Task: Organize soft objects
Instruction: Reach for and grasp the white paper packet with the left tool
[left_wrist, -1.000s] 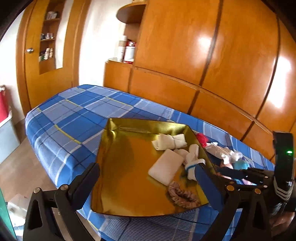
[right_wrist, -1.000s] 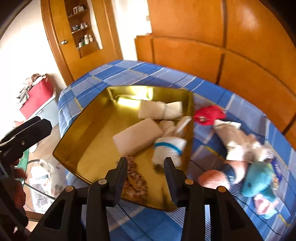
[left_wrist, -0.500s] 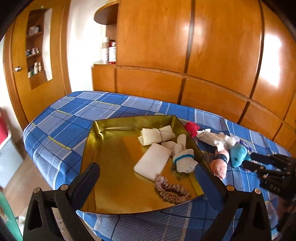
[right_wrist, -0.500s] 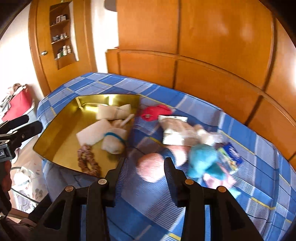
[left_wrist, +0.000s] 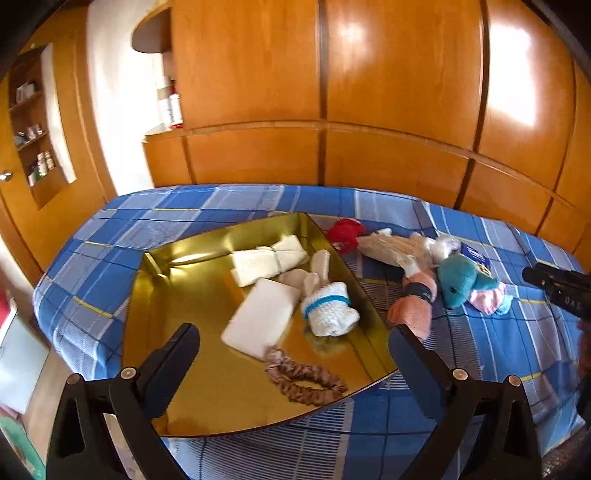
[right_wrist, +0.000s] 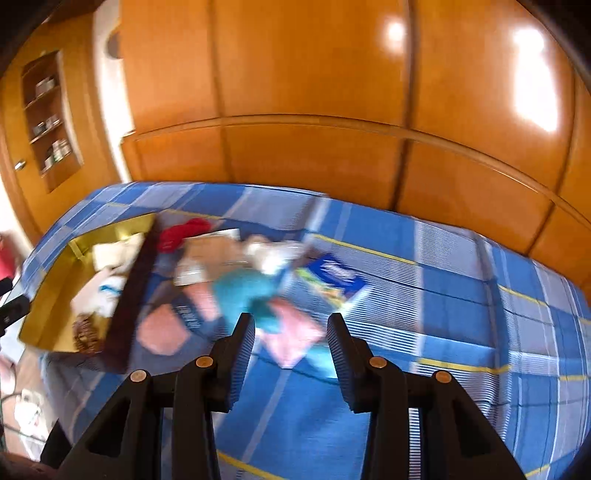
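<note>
Right claw (right_wrist: 291, 334) — open, empty — hangs just short of the teal plush (right_wrist: 245, 295).

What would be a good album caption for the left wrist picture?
Open left gripper above a gold tray holding socks and a scrunchie, soft toys waiting beside it on the blue checked bed.

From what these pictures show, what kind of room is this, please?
Most likely a bedroom in a home. A bed with a blue checked cover stands against tall wooden wardrobe doors, and a wall niche with shelves holds small bottles. Plush toys lie on the bed beside a gold tray.
</note>
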